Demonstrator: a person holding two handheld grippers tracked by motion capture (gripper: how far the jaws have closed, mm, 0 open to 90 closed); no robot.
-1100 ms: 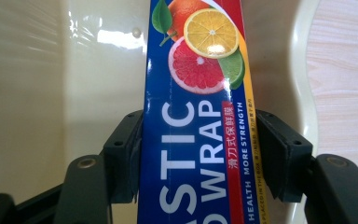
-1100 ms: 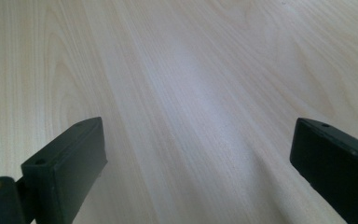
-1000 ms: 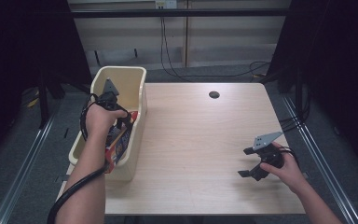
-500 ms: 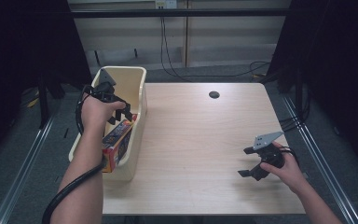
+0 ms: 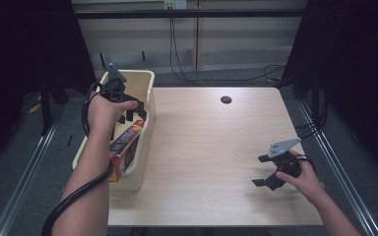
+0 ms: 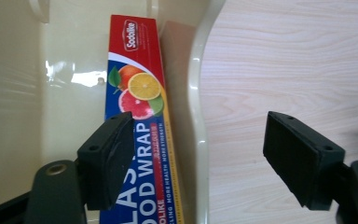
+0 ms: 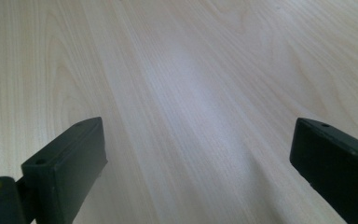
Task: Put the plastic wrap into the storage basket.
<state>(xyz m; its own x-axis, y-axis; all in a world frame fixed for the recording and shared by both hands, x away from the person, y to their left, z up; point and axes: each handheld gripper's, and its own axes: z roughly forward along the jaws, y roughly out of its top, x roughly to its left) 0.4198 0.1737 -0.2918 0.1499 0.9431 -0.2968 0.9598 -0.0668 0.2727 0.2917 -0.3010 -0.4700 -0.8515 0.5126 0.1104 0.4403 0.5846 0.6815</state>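
Left claw (image 5: 133,112) jaws just opening, empty; right claw (image 5: 266,172) agape.

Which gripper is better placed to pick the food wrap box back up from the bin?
Left. The left gripper hangs over the cream bin, jaws just opened and apart, with the food wrap box directly below them. The right gripper sits open over bare table, far across from the bin.
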